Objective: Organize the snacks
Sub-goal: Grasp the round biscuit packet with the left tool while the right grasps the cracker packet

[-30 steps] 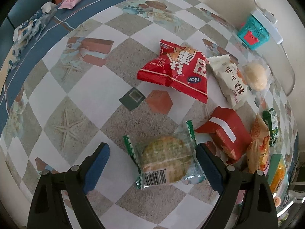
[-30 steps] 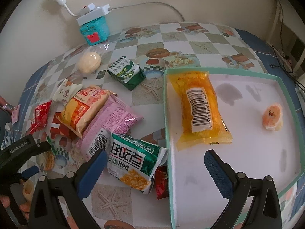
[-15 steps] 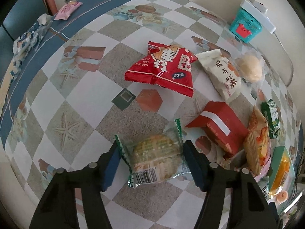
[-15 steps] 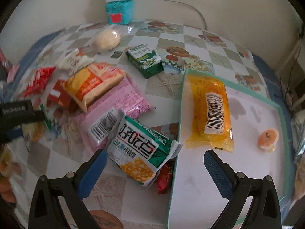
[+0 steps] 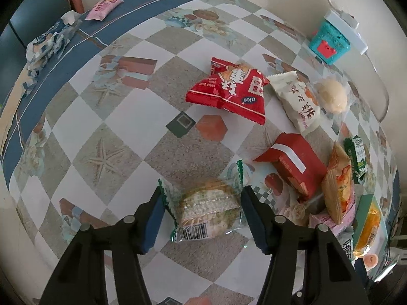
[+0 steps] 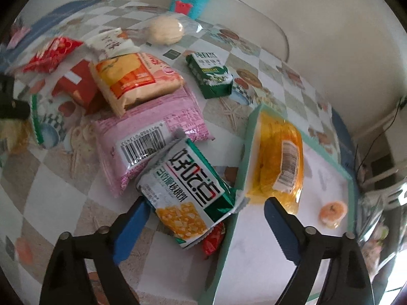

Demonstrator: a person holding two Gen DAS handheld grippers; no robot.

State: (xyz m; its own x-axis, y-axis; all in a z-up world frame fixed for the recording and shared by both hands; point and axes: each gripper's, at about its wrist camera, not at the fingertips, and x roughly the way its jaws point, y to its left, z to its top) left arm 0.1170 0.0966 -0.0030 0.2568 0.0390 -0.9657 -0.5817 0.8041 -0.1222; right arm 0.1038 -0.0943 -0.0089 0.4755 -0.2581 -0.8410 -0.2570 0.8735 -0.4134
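- The left gripper [image 5: 202,214] is clamped on one round cracker pack [image 5: 207,209]: both blue pads [image 5: 155,218] press the crimped green-edged ends of its clear wrapper, and the pack is lifted slightly, with its barcode end toward the camera.
- Ahead of this claw, on the checkered tablecloth [image 5: 127,117], lie one red snack bag [image 5: 229,91] and, to the right of it, one white packet [image 5: 296,104] and one round bun in clear wrap [image 5: 332,96].
- Nearer, to the right of the claw, is one red box with a white stripe [image 5: 292,162]; just beside it one orange bag [image 5: 339,185] stands on its edge.
- Far ahead to the left, one small pink packet [image 5: 101,9] lies on the blue border.
- The right gripper [image 6: 206,212] has its two fingers wide apart and holds nothing; it hovers over one green-and-white bag [image 6: 188,193], which rests partly on one pink bag [image 6: 150,137].
- To the right of this claw is one teal-rimmed tray [image 6: 241,157]; inside it lie two things, one yellow pack [image 6: 279,160] and one small orange jelly cup [image 6: 333,213], well apart.
- Ahead of the claw, one dark green carton [image 6: 209,75] lies alone.
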